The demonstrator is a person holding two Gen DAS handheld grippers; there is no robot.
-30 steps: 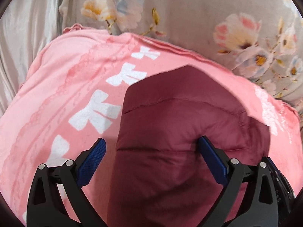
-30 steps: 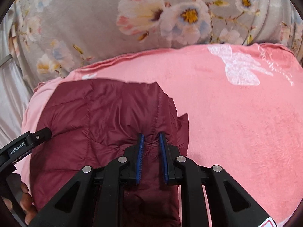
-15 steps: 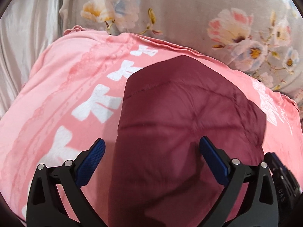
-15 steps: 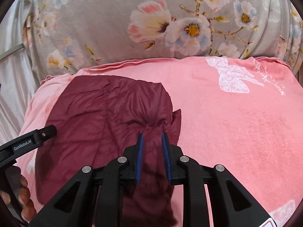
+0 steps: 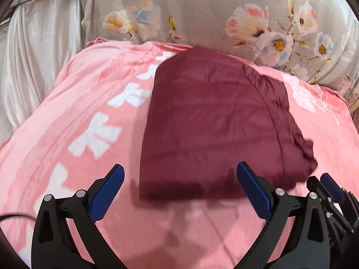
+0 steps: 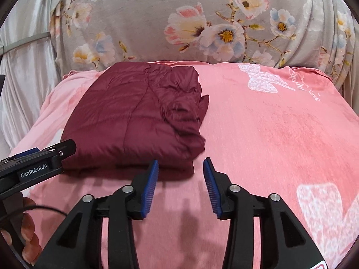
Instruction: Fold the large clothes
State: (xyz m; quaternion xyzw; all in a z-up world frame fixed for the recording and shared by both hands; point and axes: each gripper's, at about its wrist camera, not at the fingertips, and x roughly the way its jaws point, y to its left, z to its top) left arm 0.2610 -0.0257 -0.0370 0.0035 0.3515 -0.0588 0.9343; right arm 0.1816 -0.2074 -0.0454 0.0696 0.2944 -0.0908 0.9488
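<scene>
My right gripper (image 6: 180,179), jaws just opened, and wide-open left gripper (image 5: 179,192) hang empty before the folded maroon jacket (image 6: 134,114) on the pink blanket (image 6: 280,130), floral quilt (image 6: 202,18) behind.

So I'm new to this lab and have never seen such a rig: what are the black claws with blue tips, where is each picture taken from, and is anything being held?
There is no robot here. A person holds a hand-operated clamp in each hand, and each clamp carries a wide-angle camera looking forward along its two fingers. One picture is from the left gripper, the other from the right gripper; the blue strips are their pads.

On the pink blanket lies a folded maroon puffer jacket. Behind it is a grey flowered cover.

Nothing is held. The left gripper stands wide open just short of the jacket's near edge. The right gripper's jaws have just been opening and are clear of the jacket, with only blanket between them. In the right view the other clamp and some of the person's fingers show at the lower left.
</scene>
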